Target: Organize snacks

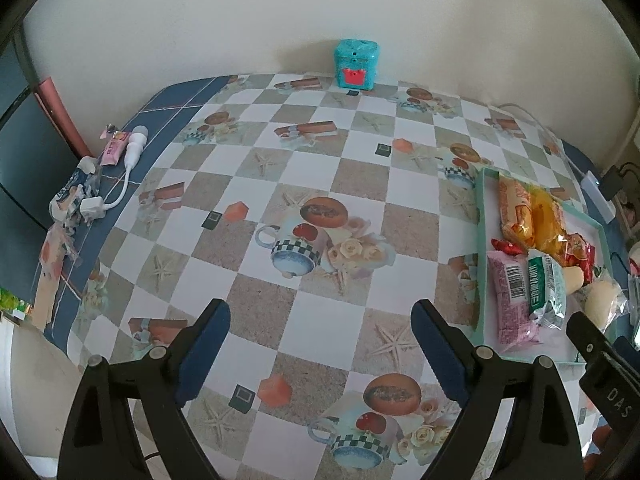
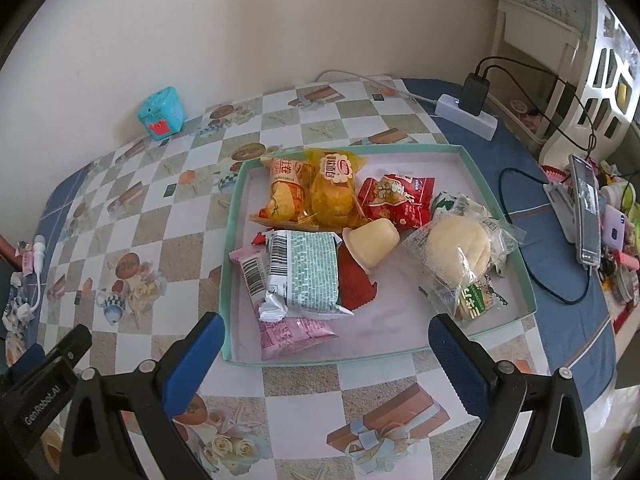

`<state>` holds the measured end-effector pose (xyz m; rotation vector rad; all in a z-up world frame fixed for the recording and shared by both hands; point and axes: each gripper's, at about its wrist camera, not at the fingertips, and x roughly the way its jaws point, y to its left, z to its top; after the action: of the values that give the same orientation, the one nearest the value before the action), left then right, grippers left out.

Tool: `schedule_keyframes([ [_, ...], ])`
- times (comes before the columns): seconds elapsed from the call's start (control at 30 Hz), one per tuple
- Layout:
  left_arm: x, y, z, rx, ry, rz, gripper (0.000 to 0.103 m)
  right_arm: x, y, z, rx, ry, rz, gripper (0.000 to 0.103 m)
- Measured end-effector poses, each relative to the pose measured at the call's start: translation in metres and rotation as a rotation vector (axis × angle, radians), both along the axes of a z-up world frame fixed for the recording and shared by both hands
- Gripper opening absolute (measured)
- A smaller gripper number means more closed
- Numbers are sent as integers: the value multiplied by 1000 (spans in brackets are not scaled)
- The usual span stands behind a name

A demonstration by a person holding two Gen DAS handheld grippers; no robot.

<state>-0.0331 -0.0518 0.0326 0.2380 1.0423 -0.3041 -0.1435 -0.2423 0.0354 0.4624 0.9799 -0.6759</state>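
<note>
Left wrist view: the left gripper [image 1: 320, 344] hangs above the checkered surface [image 1: 280, 184] with its fingers [image 1: 208, 344] spread wide and nothing between them. A teal tray [image 1: 482, 240] lies to the right, holding a pink packet [image 1: 512, 300] and a green-and-white packet [image 1: 546, 288]. A teal box [image 1: 357, 65] stands at the far edge against the wall. A white charger [image 1: 134, 148] lies at the left edge. Right wrist view: the right gripper [image 2: 326, 354] hangs just in front of the tray [image 2: 234, 280], fingers [image 2: 460, 364] released and empty. All snacks lie inside the tray: an orange packet [image 2: 284, 194], a yellow packet [image 2: 334, 192], a red packet [image 2: 396, 200] and a wrapped bun [image 2: 460, 252]. A power strip [image 2: 468, 116] lies beyond the tray, on the surface's right side.
</note>
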Motion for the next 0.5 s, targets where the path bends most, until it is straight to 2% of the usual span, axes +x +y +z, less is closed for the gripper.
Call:
schedule_keyframes([
  [0.5, 3, 2, -2, -2, 10, 14, 92, 2, 0, -2, 5, 8, 25, 103],
])
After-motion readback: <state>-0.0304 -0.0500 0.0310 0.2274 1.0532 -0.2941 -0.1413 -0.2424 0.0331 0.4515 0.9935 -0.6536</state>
